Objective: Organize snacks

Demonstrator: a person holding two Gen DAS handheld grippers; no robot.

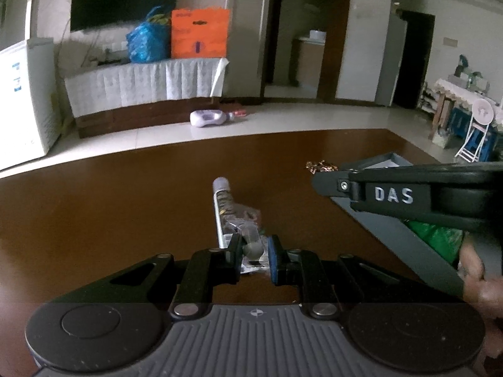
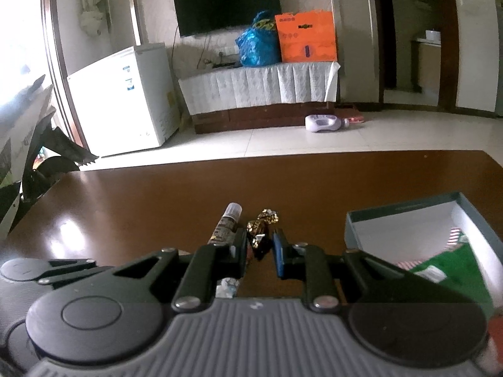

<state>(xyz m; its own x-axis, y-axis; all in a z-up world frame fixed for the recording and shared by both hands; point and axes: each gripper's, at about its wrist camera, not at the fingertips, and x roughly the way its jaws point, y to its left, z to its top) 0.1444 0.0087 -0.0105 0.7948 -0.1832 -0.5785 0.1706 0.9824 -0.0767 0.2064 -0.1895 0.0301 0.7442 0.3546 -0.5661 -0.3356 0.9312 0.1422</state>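
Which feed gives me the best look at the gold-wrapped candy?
The right wrist view: the gold-wrapped candy lies between the right gripper fingers, mostly unobstructed. The left wrist view shows only its crinkled end, past the right gripper's tip.

A long stick-shaped snack pack [image 1: 222, 210] with a pale crimped end lies flat on the brown table [image 1: 110, 207], its length running away from the cameras. Over its near end rests a clear crinkled packet [image 1: 246, 220] with dark contents. Just right of the stick pack, in the right wrist view, lies a candy in a gold-and-dark twisted wrapper [image 2: 261, 224], roughly parallel to it. Further right of the stick pack stands an open grey-blue box [image 2: 405, 209] with white inner walls, holding a green packet [image 2: 452, 260] and a red-and-white striped one [image 2: 454, 235] at its bottom.
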